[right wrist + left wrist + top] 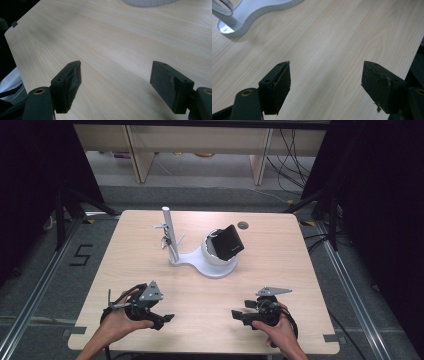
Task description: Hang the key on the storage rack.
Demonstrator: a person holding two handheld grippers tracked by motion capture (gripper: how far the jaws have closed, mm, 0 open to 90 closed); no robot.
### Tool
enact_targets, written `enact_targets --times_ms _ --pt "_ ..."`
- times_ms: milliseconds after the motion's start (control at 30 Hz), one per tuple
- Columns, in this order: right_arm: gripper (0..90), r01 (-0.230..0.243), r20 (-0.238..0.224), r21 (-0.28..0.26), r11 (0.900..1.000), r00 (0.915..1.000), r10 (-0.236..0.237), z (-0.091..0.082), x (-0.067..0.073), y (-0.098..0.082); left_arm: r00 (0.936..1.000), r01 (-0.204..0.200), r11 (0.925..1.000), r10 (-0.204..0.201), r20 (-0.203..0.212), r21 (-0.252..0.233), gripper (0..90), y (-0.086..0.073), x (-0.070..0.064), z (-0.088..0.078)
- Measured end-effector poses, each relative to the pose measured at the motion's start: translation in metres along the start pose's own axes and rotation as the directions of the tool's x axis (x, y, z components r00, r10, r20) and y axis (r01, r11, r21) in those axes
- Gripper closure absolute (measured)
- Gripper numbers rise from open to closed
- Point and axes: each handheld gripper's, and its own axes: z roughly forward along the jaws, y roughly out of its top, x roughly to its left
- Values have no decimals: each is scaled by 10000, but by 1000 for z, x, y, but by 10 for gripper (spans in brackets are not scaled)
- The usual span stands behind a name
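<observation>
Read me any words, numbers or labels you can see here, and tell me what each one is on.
"5": black tape figure on the grey floor, left of the table.
The black box on the white stand shows no print that can be read.

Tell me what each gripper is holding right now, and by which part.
Nothing is held. The left gripper and the right gripper both stand open over the bare wooden table, nothing between their jaws.
</observation>
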Motion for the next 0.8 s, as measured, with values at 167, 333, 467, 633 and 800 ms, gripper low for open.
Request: enact_targets --times_ms 167,333,467,633,800 --pt "259 -34 -70 -52 10000 10000 34 1 0 0 9999 98 9997 -95 97 -227 232 -15 -10 10" --pt "259 -78 -129 -16 10000 9999 78 0 1 1 9999 -73 9999 72 -145 -90 231 -29 -20 13" --pt "258 -38 1 31 10000 10000 38 0 2 1 9994 23 9993 -35 -339 -362 228 -37 -25 13" --pt "234 110 -242 26 9999 9996 -110 1 5 1 9979 415 9953 -457 -468 -872 224 -49 -26 14" --pt "158 89 -288 48 9999 9995 -88 3 8 1 9973 628 9952 -654 -321 -748 210 -58 -35 17"
